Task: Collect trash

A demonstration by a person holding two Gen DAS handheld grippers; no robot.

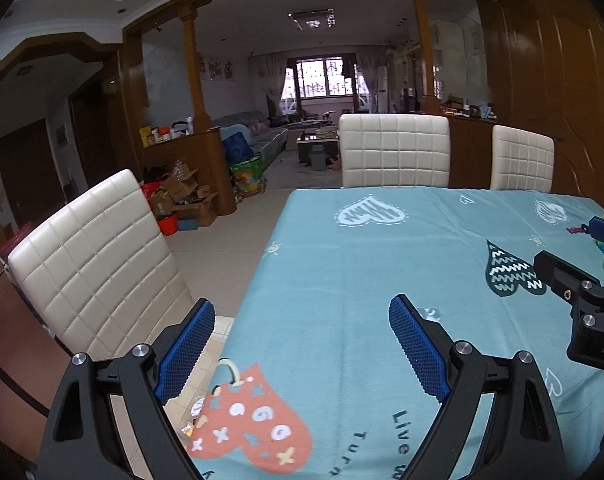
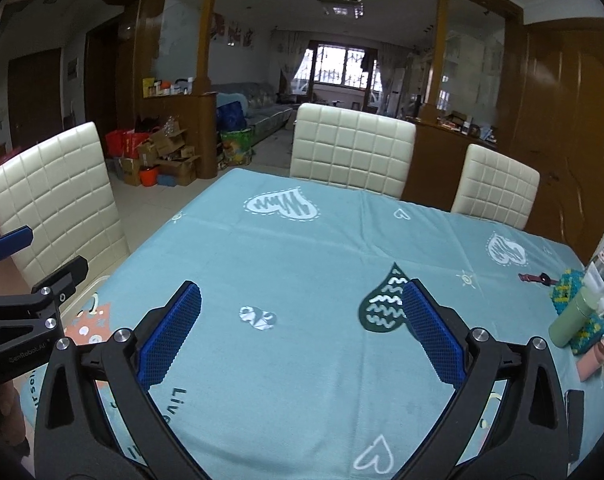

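A small crumpled scrap of silvery foil (image 2: 258, 317) lies flat on a light blue tablecloth (image 2: 302, 248) printed with hearts. In the right wrist view it sits on the cloth just ahead of the right gripper (image 2: 302, 308), between the lines of the two blue-padded fingers and a little nearer the left-hand one. The right gripper hangs above the cloth with its jaws spread wide, holding nothing and touching nothing.

In the left wrist view the same foil (image 1: 431, 313) peeks out just beside the tip of the left gripper's right-hand finger, partly hidden behind it. The left gripper (image 1: 302, 320) is also spread wide and empty, held over the table's near left edge, so that one finger is over the cloth and the other over the floor.

Below that edge, on the pale tiled floor (image 1: 222, 240), lie more scraps: a silvery wrapper (image 1: 198, 405) and an orange-gold wrapper (image 1: 188, 429), close together, low down between the left gripper's fingers. They are partly blurred.

At the table's right side stand a pale green bottle (image 2: 573, 316), a blue-green knitted thing (image 2: 569, 288) behind it, and a small dark red object (image 2: 535, 278) on the cloth nearby.

Three cream quilted chairs surround the table: one on the left (image 2: 54, 192), one at the far end (image 2: 353, 148), one far right (image 2: 497, 188). Beyond them a wooden archway opens onto a living room with a sofa (image 2: 262, 114) and a barred window (image 2: 341, 68). Cardboard boxes (image 2: 166, 156) are heaped on the floor by a wooden partition.
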